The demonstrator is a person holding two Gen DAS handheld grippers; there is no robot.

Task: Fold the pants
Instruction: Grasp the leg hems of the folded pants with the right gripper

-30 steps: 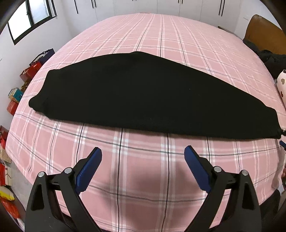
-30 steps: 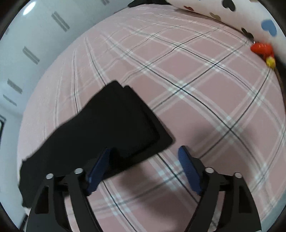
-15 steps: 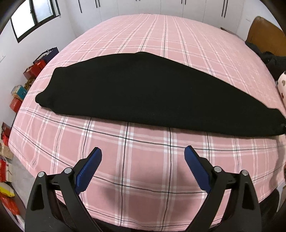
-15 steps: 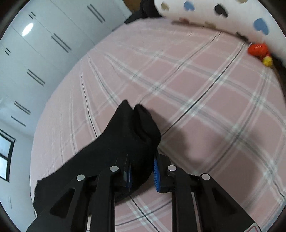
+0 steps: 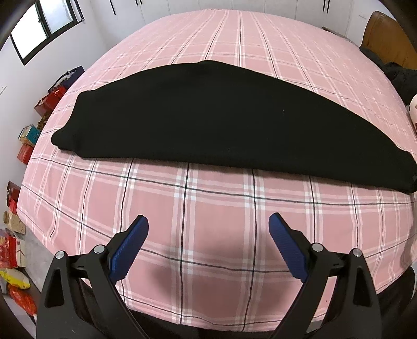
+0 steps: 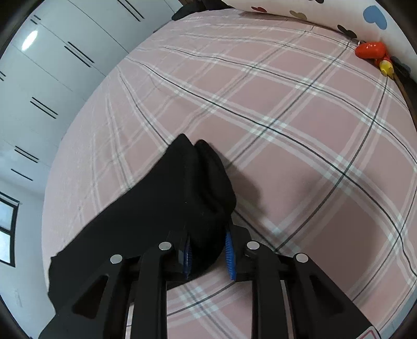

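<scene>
Pants [image 5: 208, 117] in left wrist view: black, already halved lengthwise, flat across pink plaid bed [image 5: 208, 234], well ahead of left gripper [image 5: 208, 242], which hangs spread w/ nothing between its pads. Fabric looks soft, limp, prob. light; will sag and drag, so grab at ends, not mid.

Right wrist view: right gripper [image 6: 207, 250] pinching bunched end of pants [image 6: 161, 203], both layers caught, cloth lifting off sheet.

Pink plaid bed [image 5: 208, 213], white wardrobes [image 6: 52, 78], window [image 5: 44, 23]
</scene>
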